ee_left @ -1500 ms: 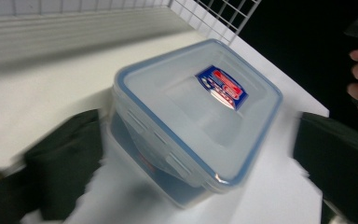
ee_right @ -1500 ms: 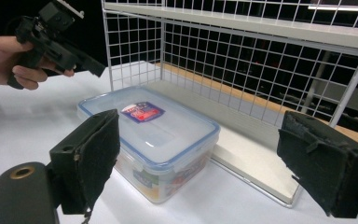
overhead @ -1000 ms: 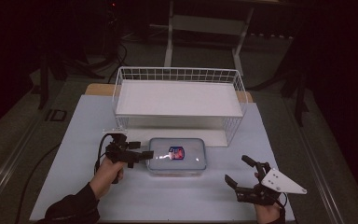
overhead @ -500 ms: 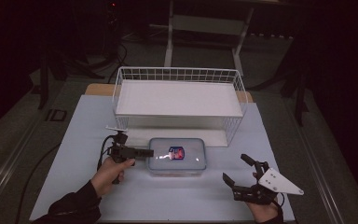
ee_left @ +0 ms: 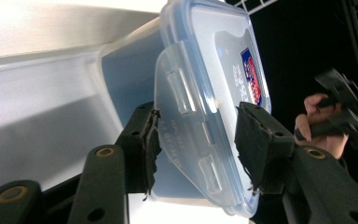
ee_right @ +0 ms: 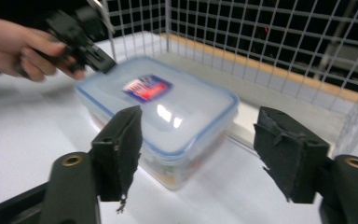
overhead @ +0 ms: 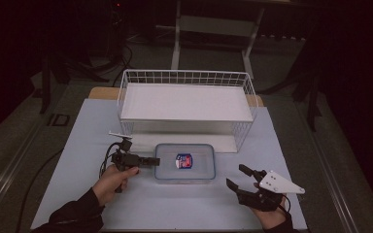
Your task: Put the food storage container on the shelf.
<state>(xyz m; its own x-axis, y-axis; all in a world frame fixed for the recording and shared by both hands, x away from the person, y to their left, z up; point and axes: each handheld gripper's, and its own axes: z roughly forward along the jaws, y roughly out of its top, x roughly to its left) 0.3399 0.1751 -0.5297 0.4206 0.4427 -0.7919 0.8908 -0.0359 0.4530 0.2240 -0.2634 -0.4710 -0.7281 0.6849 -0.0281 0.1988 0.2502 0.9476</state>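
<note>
Right in the middle of the white counter point(overhead: 77, 194) sits a clear plastic box point(overhead: 185, 162) with a blue-edged lid (a red and blue sticker is on top), just in front of the white wire basket point(overhead: 184, 99). The left gripper point(overhead: 151, 161) is at the box's left end, its fingers point(ee_left: 142, 144) closing in around the lid's side flap, one finger touching and one a little apart. The right gripper point(overhead: 239, 176) stays off to the box's right, fingers point(ee_right: 119, 151) apart with nothing between them, though they have been closing too.
</note>
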